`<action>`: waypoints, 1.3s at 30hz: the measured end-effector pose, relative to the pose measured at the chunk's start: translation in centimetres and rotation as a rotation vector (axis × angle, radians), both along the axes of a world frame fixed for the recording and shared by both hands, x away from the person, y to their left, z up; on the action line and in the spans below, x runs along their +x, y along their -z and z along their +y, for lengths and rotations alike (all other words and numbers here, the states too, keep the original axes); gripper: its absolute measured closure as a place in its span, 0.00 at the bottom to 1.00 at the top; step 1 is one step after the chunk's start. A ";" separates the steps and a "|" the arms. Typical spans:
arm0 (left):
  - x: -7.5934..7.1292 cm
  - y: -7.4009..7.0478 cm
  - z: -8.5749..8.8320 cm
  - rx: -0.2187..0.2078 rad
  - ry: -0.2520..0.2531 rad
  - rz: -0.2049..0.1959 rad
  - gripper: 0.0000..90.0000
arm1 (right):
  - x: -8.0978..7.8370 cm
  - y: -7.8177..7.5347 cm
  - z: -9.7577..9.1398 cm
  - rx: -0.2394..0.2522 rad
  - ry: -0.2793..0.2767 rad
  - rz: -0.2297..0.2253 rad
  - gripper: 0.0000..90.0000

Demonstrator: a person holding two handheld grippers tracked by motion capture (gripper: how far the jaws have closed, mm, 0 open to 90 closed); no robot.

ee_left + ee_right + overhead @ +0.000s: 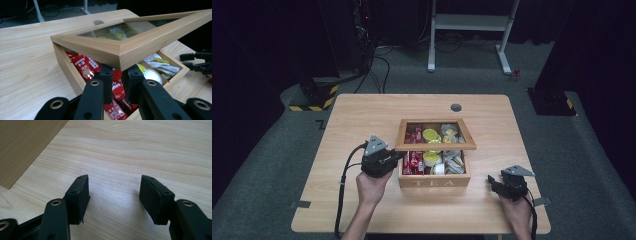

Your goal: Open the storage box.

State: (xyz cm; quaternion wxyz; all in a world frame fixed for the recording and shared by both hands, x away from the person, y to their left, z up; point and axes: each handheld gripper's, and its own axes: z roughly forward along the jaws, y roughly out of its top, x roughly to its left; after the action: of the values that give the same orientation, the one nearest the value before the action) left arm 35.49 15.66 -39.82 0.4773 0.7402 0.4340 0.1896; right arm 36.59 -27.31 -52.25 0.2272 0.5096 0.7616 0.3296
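Propping the glass-paned lid (140, 43) of the wooden tea box (434, 181) half raised, the left tool (119, 83) sits under the lid's front corner, jaws narrow; whether they pinch the frame is hard to tell. The box stands mid-counter (362, 115), red packets (83, 66) inside. The right tool (113, 195) rests wide apart and empty on the counter beside the box.

A dim lab: grey carpet (272, 150), far cables (372, 70), hazard-striped base (314, 97) (left), white desk frame (469, 30).
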 end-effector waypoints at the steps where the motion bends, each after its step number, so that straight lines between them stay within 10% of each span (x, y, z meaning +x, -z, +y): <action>1: 0.1 -0.1 -0.1 -0.007 0.001 0.003 0.87 | 0.0 0.0 0.0 0.000 0.000 0.000 0.46; 39: 3.5 -0.9 -1.2 -0.035 0.031 0.036 0.83 | 0.0 0.0 0.0 0.001 0.000 0.002 0.46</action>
State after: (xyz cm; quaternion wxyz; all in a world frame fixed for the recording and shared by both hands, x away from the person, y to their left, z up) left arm 38.96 14.46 -38.89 0.4855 0.7416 0.4340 0.1611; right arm 36.58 -27.30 -52.24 0.2263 0.5101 0.7616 0.3296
